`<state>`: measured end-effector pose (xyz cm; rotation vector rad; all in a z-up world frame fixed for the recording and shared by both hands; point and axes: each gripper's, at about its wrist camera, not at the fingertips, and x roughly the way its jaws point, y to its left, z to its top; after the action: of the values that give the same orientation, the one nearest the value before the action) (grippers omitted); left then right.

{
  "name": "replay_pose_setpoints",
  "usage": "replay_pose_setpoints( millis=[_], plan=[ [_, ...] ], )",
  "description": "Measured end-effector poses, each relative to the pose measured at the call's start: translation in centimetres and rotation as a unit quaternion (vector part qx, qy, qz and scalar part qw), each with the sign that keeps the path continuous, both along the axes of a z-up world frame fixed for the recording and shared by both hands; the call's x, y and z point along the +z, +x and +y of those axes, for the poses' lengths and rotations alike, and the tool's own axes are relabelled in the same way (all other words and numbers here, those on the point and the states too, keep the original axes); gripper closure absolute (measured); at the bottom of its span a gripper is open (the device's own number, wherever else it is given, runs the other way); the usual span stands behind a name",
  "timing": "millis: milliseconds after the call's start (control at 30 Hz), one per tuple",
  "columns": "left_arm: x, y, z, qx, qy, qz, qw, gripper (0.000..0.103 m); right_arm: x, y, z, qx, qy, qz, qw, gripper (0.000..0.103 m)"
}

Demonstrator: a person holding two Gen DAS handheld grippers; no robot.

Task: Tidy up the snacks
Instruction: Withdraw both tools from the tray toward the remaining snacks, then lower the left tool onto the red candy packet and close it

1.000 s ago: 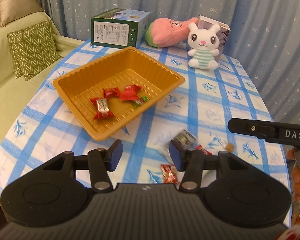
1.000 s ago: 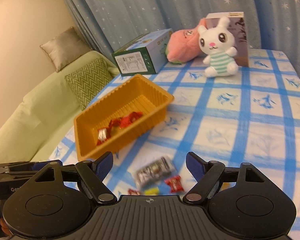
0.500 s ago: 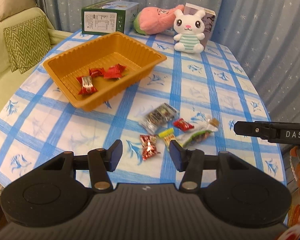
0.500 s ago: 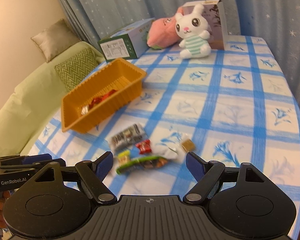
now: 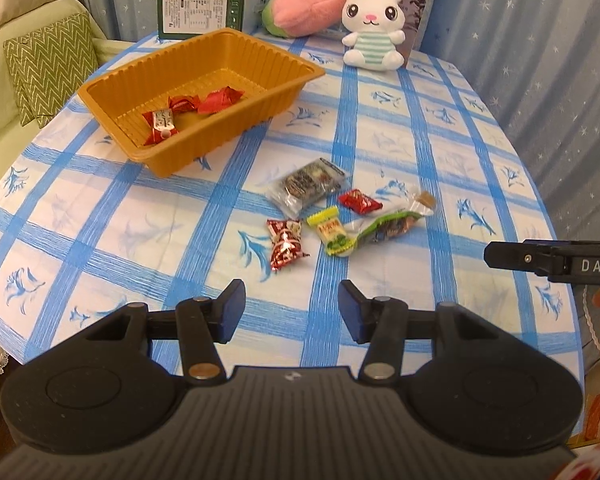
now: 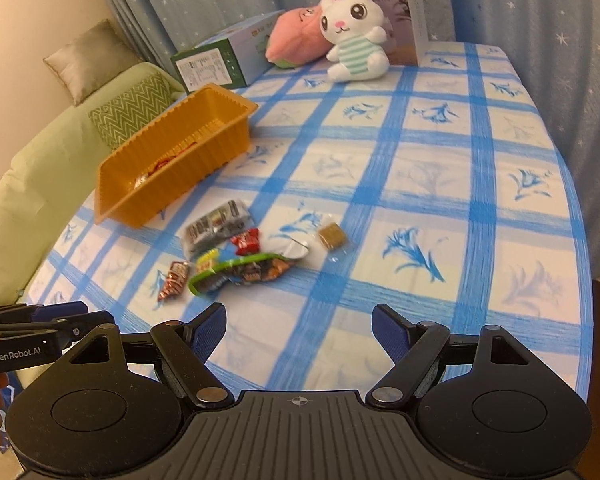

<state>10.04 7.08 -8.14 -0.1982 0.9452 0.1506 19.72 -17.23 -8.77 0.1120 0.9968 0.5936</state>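
Both grippers, left [image 5: 291,311] and right [image 6: 299,327], jaws spread wide, gripping nothing, hovering over near edge of surface [image 5: 380,120] with blue-check cloth. Just ahead of the jaws: loose snack cluster [image 5: 328,210]. Farther, ahead-left: orange tray [image 5: 188,152] holding red candies [image 5: 192,110]. Far edge: green box [image 5: 204,10], pink plush [image 5: 304,10], white bunny [image 5: 374,26]. Beyond: starred blue curtain [image 5: 520,20]; green sofa [image 6: 28,176] left.

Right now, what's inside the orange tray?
The left wrist view shows three red-wrapped candies on the floor of the orange tray. From the right wrist view the near wall hides most of them. Other snacks lie outside on the table.
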Motion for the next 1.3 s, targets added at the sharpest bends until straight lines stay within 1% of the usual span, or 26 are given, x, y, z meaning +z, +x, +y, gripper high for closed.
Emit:
replay_pose_setpoints(
  millis=[400,600,1033,1200,1300],
  plan=[
    [-1.4,0.7,-0.1,-0.018,0.004,0.011,0.9998,0.057,-1.5,-0.1,-0.2,-0.021,-0.013,0.019,1.000,0.023],
    [-2.0,1.3,0.3,-0.031,0.005,0.007,0.9995,0.057,-2.0,0.1,-0.1,-0.033,-0.018,0.024,0.999,0.023],
    [-3.4,5.0,1.7,-0.050,-0.001,0.001,0.9988,0.063,-2.3,0.7,-0.4,-0.073,-0.021,0.032,0.997,0.023],
    [-4.4,6.7,2.0,-0.057,0.001,0.012,0.9983,0.068,-2.5,0.7,-0.6,-0.086,-0.024,0.036,0.995,0.023],
    [-5.0,7.4,2.1,-0.062,0.003,0.019,0.9979,0.068,-2.6,0.8,-0.8,-0.094,-0.025,0.039,0.994,0.023]
  ],
)
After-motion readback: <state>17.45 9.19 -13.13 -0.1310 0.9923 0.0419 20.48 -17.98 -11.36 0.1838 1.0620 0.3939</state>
